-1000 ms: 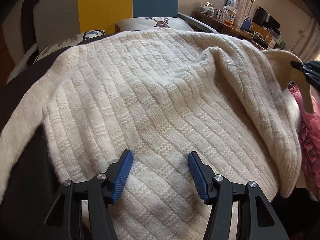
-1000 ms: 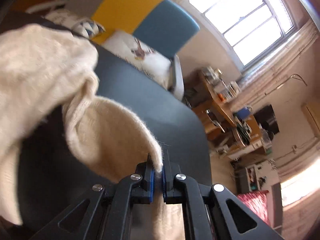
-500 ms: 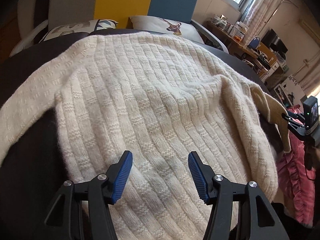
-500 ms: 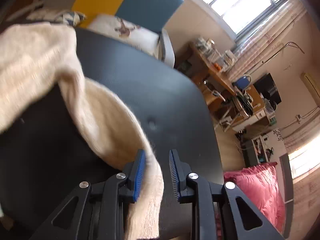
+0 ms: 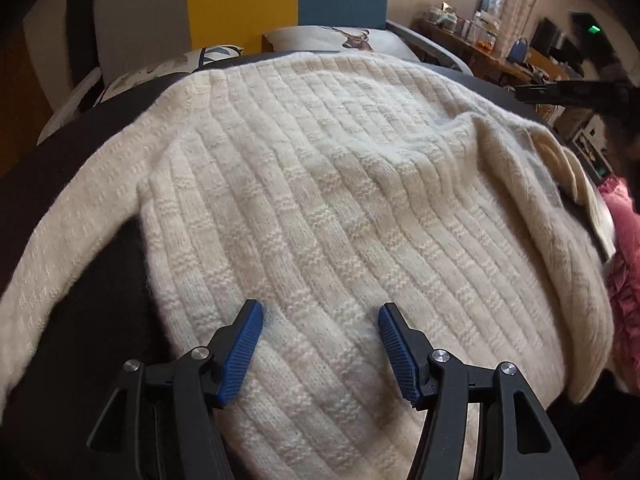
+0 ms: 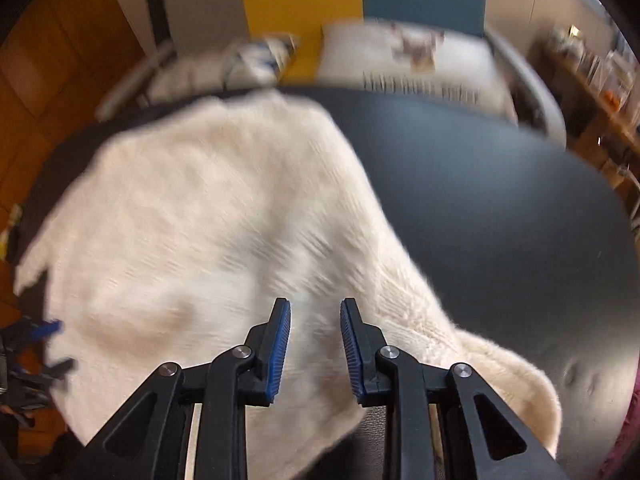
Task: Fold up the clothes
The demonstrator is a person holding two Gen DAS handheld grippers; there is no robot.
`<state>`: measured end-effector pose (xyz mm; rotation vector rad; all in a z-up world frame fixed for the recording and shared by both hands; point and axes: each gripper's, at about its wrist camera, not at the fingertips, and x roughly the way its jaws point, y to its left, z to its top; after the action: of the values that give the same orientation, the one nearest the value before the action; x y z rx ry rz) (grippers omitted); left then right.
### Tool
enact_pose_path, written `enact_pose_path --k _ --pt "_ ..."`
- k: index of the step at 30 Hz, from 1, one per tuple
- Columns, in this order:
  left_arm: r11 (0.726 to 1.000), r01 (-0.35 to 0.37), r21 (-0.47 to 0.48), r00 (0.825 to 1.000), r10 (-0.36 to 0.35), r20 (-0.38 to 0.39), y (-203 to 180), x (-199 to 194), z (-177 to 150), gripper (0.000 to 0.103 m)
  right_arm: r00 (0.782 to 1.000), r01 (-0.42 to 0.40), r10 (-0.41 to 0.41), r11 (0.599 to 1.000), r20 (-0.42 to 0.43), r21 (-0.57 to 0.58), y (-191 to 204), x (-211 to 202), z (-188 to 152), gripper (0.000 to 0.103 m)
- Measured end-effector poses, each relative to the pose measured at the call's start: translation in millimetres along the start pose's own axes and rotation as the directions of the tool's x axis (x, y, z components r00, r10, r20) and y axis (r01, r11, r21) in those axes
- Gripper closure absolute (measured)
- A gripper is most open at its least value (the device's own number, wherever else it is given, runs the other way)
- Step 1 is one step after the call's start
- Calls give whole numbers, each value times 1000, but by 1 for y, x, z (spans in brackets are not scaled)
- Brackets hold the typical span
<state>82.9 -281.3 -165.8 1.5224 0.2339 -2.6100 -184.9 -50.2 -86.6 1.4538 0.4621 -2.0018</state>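
One cream sweater (image 5: 328,200) lay spread across the dark table (image 6: 500,208), knit ribs and blocks crisp in the left view, its left sleeve (image 5: 68,216) trailing off down the near-left edge. The right side was folded in, a cuff (image 5: 568,172) curled up at the table's right rim — the right view caught that same cuff (image 6: 516,376) close up, just right of its fingers, but smeared the knit to a blur. That view alone showed the bare stretch of table to the right of the sweater. The left gripper (image 5: 320,344) hung low over the sweater's near part, angled forward along the cloth, blue pads wide apart, nothing between them. The right gripper (image 6: 315,344) pointed down over the folded edge, pads parted more narrowly, gripping nothing. Two grippers, one sweater, two pillows (image 5: 340,38) behind the table, against a grey, yellow and blue headboard (image 5: 240,0). Pink fabric (image 5: 624,248) showed at far right.
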Motion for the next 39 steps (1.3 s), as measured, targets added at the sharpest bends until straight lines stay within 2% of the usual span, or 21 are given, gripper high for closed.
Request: enact_pose_path --k 1,4,5,8,9,13,15,19,22,23,24,26,28,29,30,31,32,34,36,37,39 --pt "1000 6 0 1000 -6 -9 4 -2 -1 42 998 13 -13 1000 -62 2 -1 17 2 80" --pt "988 122 -96 992 -123 0 32 -16 15 47 993 -114 114 993 10 2 -8 -6 4 79" --pt "977 167 -133 986 -166 15 43 -22 24 47 985 -169 168 986 37 13 -13 -13 13 78" --pt "965 205 -165 975 -187 119 72 -34 74 46 939 -330 324 943 117 38 -31 -34 40 77" --pt "963 212 -169 970 -186 154 78 -34 97 45 919 -382 374 923 124 49 -39 -31 53 76" --pt "990 129 -64 967 -111 228 74 -8 184 43 903 -429 421 897 85 108 -65 6 99 75" --pt "993 114 -20 973 -107 206 70 19 219 43 891 -453 447 883 74 122 -74 22 111 75" --pt "996 10 90 990 -22 138 61 72 254 43 848 -527 531 841 0 121 -76 58 125 74" --pt "993 45 111 996 -53 72 62 105 262 43 826 -552 560 826 -65 110 -67 78 126 70" --pt "991 59 121 997 -65 42 60 115 262 42 821 -556 564 825 -88 106 -63 84 126 74" --pt "989 71 132 997 -74 14 58 124 262 42 846 -524 527 850 -83 63 -55 80 125 76" --pt "985 35 169 999 -39 21 52 132 256 42 892 -450 448 893 -65 -25 -40 71 124 90" --pt "983 8 183 999 -17 47 46 131 252 47 938 -346 344 927 -42 -147 -14 53 119 92" --pt "984 -1 181 998 -11 68 43 126 251 75 953 -298 303 934 -4 -198 -4 38 117 92" --pt "984 -10 178 996 -6 88 40 121 249 93 958 -261 282 935 56 -241 3 18 114 92" --pt "984 -19 174 994 0 111 37 116 248 93 956 -229 267 939 123 -258 5 -2 110 93" --pt "984 -40 174 986 11 165 35 105 247 93 962 -136 195 950 191 -282 9 -19 106 93" --pt "982 -81 169 962 33 270 29 83 246 93 953 182 -74 915 293 -360 22 -20 98 93" --pt "973 -150 175 947 91 307 25 85 253 91 963 197 -118 922 243 -334 19 4 100 93" --pt "972 -154 178 953 98 287 24 94 259 90 962 227 -155 914 226 -337 19 18 100 92" --pt "961 -197 194 965 156 209 20 124 270 89 981 155 -110 938 158 -309 14 36 102 90"
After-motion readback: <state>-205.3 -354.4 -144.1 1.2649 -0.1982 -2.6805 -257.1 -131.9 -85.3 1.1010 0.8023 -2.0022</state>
